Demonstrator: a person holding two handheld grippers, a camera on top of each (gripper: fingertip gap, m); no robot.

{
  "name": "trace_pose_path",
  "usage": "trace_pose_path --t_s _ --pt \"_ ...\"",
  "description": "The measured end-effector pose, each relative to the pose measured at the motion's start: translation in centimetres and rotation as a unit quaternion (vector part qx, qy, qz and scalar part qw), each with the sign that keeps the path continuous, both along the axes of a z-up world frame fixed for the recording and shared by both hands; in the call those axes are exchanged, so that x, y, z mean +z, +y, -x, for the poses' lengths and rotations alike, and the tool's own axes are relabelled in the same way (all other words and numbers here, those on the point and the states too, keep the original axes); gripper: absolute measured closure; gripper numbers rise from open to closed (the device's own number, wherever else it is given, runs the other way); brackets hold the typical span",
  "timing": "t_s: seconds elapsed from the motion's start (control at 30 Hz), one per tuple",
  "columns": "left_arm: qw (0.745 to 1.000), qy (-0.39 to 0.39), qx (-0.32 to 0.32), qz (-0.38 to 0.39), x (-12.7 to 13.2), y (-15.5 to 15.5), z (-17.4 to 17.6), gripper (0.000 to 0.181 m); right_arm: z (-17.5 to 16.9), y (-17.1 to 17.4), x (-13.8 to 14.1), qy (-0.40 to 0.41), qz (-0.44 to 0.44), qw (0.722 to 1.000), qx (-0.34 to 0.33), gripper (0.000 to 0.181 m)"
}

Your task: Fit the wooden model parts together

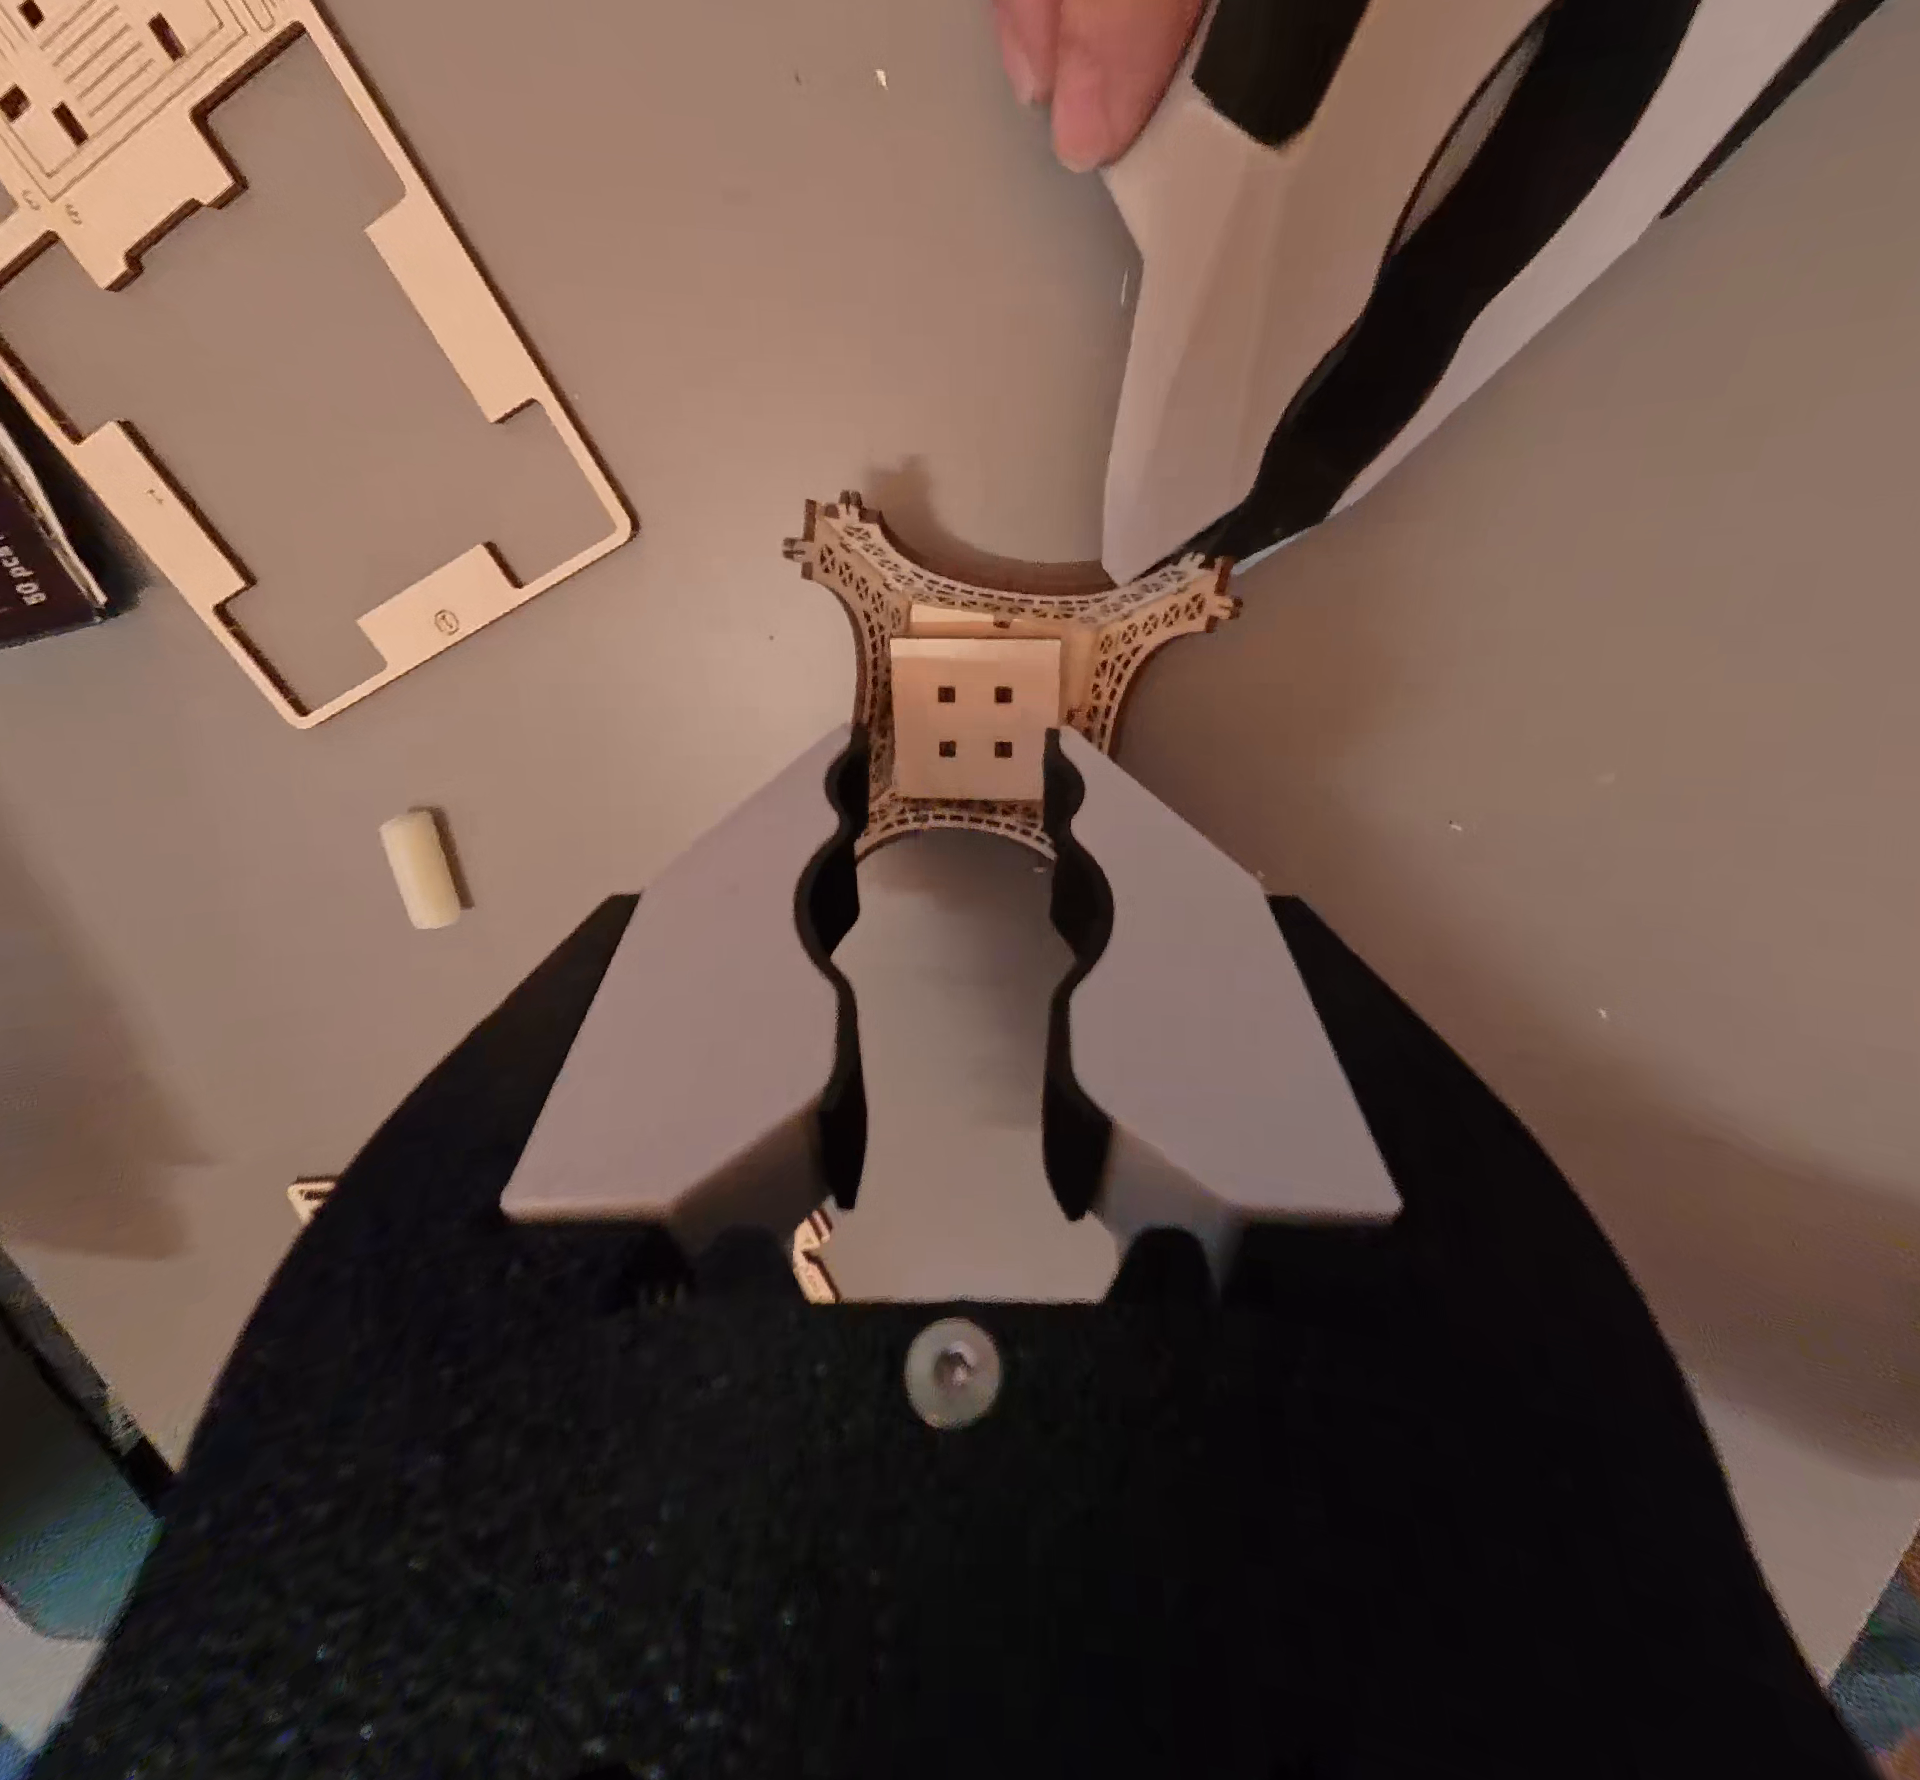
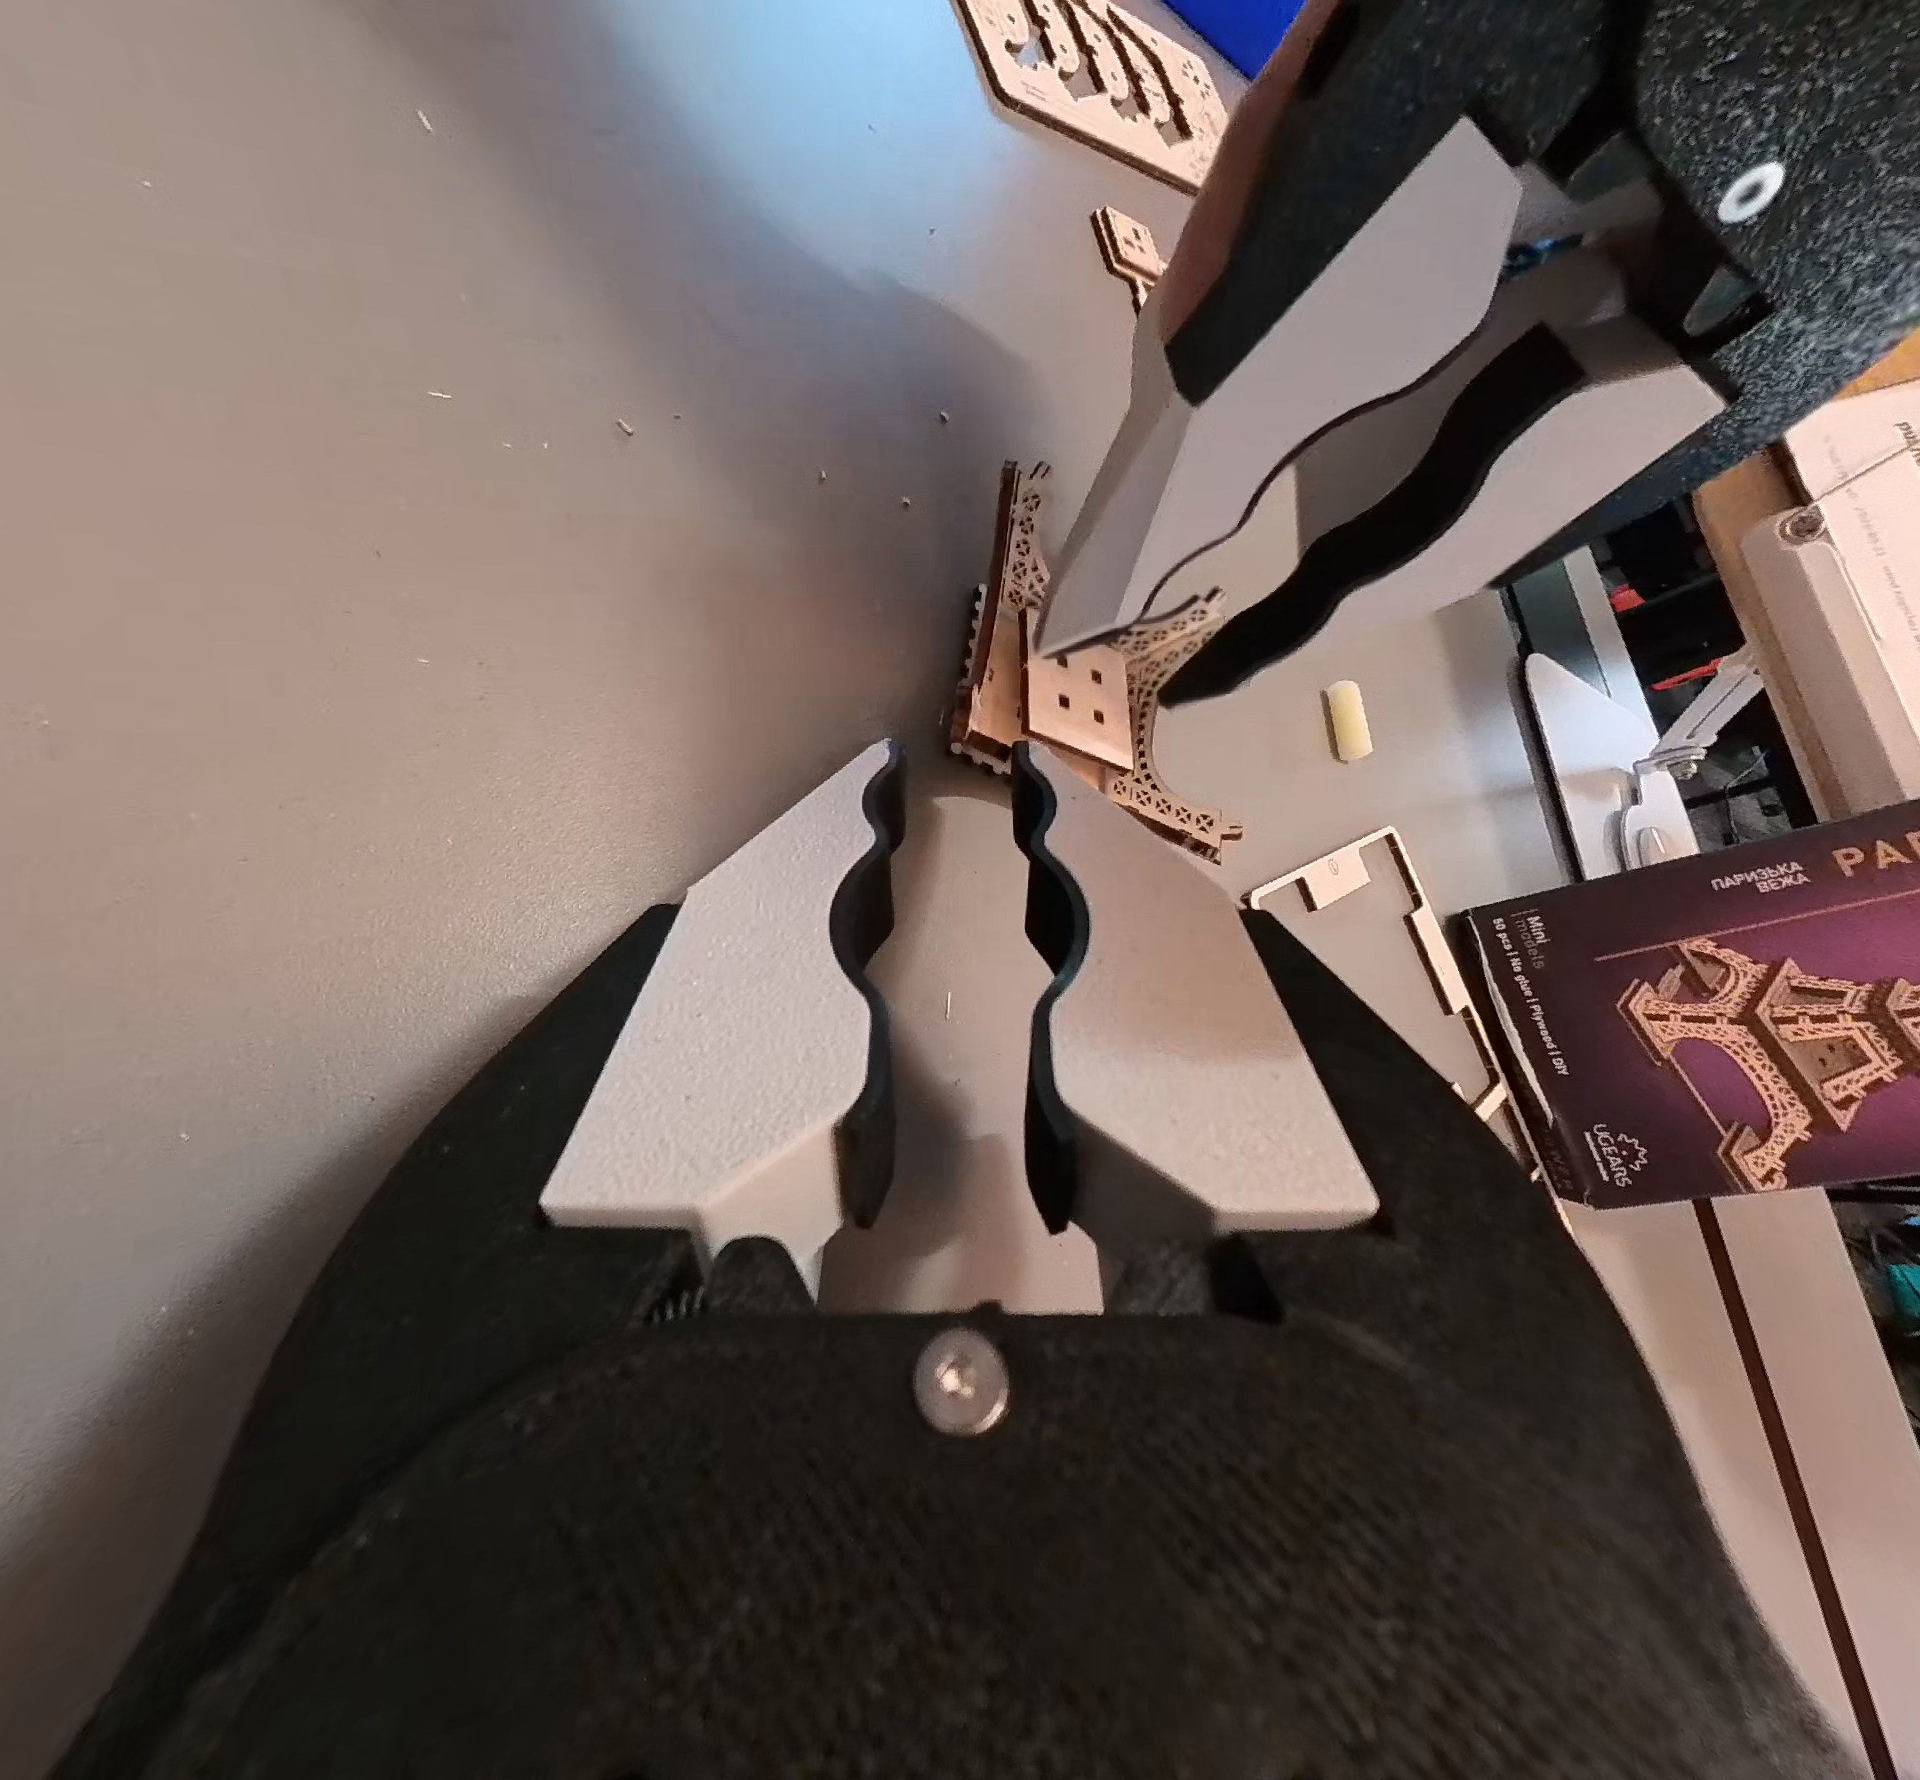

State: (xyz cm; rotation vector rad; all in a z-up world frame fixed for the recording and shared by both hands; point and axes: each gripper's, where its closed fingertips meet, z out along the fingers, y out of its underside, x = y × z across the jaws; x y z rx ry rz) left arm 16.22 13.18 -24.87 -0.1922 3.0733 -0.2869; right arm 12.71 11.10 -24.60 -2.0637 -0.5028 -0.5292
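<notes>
A wooden lattice tower base (image 1: 1143, 624) stands on the grey table, its square top plate (image 1: 971, 722) with four small holes facing the left wrist camera. My left gripper (image 1: 956, 743) is shut on the tower base, one fingertip on each side of the plate; in the right wrist view it (image 2: 1132, 665) comes in from the upper right onto the base (image 2: 1075, 702). My right gripper (image 2: 958, 764) is open a little and empty, its tips just short of the base's near side. In the left wrist view it (image 1: 1195, 561) touches the base's far right leg.
A punched-out wooden sheet (image 1: 312, 380) lies at the left, another sheet (image 2: 1049, 37) farther back. A small white cylinder (image 1: 421, 868) lies near the base. A dark model box (image 2: 1714, 1003) sits at the right. A person's fingers (image 1: 1070, 16) hold the right gripper. The tips of one gripper are about 4 cm away from the tips of the other. It is some 10 cm from my left tips to the small white cylinder (image 1: 421, 868).
</notes>
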Motion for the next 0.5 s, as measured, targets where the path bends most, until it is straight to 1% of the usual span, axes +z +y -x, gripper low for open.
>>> trace_pose_path --t_s 0.2,0.5 --pt "1.000 0.011 0.000 -0.006 -0.37 -0.45 0.55 0.151 0.01 0.00 0.00 -0.001 0.001 1.000 0.000 0.163" --pt "1.000 0.007 0.000 -0.012 -0.63 -0.63 0.70 0.154 0.02 0.03 -0.03 -0.007 0.003 1.000 0.002 0.163"
